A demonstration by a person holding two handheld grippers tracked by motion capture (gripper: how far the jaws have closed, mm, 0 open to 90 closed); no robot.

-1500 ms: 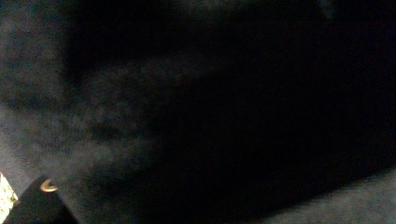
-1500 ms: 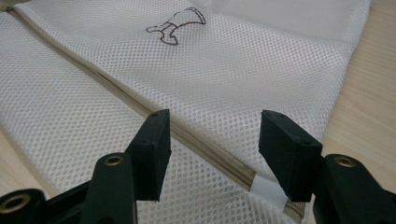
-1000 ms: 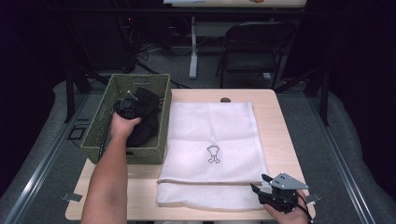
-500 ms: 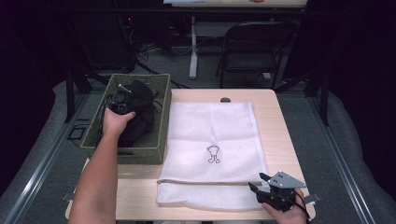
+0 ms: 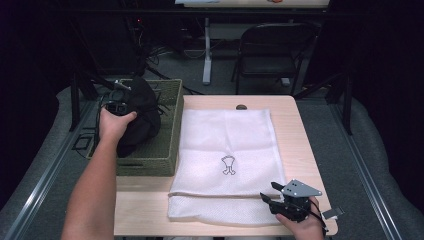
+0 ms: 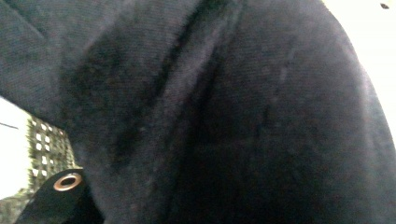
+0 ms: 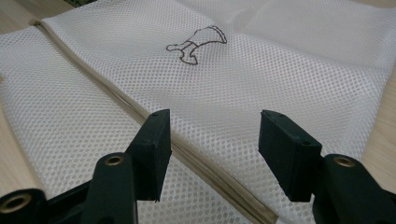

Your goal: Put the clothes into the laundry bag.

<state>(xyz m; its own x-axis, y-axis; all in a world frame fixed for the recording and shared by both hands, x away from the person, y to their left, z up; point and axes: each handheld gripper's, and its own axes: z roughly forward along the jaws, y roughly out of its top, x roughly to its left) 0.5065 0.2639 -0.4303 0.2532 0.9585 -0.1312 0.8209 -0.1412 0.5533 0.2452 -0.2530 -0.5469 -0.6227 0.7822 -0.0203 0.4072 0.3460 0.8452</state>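
Note:
A black garment (image 5: 141, 116) hangs bunched above the green woven basket (image 5: 170, 131) at the table's left. My left gripper (image 5: 125, 101) is shut on its upper part, and the dark cloth (image 6: 243, 116) covers the jaws in the left gripper view. A white mesh laundry bag (image 5: 227, 137) lies flat on the table with a small black drawing (image 5: 228, 165) on it. My right gripper (image 5: 267, 192) rests at the bag's near right corner. Its jaws stand open (image 7: 212, 135) just above the mesh (image 7: 280, 60), straddling the beige zip seam (image 7: 116, 95).
The wooden table (image 5: 290, 125) shows bare strips right of the bag and along the front edge. A folding chair (image 5: 272, 50) and a desk leg (image 5: 206, 50) stand on the floor beyond the table. The basket overhangs the table's left edge.
My left hand has risen and drawn the black garment up out of the basket. The right gripper has stayed in place over the bag's corner.

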